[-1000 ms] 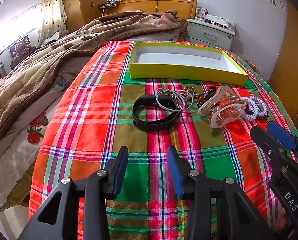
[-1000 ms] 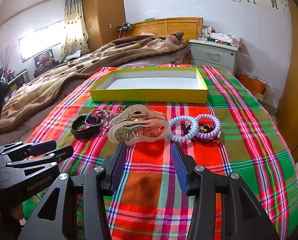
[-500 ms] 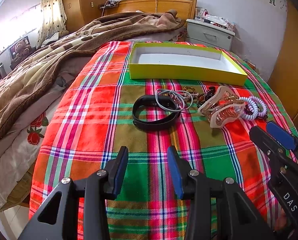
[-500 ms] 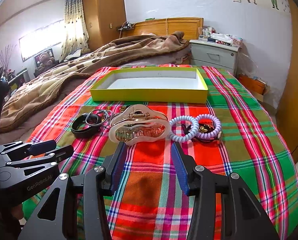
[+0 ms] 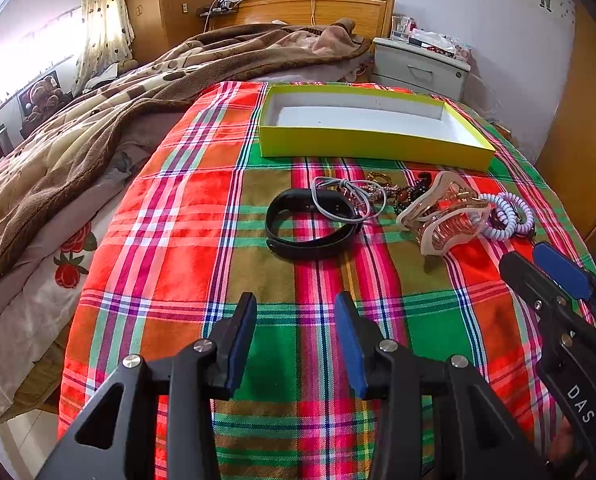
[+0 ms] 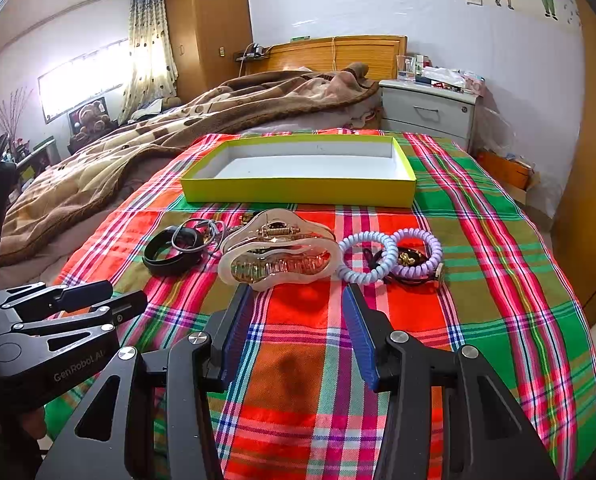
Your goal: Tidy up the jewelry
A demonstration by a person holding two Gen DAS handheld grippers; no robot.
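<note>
An empty yellow box (image 5: 369,146) (image 6: 298,191) sits on the plaid cloth. In front of it lie a black band (image 5: 309,236) (image 6: 170,258), thin grey loops (image 5: 349,196), dark beads (image 5: 411,192), a large clear hair claw (image 5: 443,216) (image 6: 278,256) and two coil hair ties, one white (image 6: 363,256) and one lilac (image 6: 417,252). My left gripper (image 5: 296,308) is open and empty, short of the black band. My right gripper (image 6: 298,300) is open and empty, just short of the hair claw; it also shows in the left wrist view (image 5: 537,260).
A brown blanket (image 5: 98,120) covers the left of the bed. A grey nightstand (image 6: 429,114) stands by the wooden headboard (image 6: 337,54). A wooden wardrobe (image 6: 593,200) is on the right. The cloth's left edge (image 5: 74,340) drops toward the floor.
Both grippers have stayed nearly still; the right gripper has edged slightly toward the hair claw. No object has moved.
</note>
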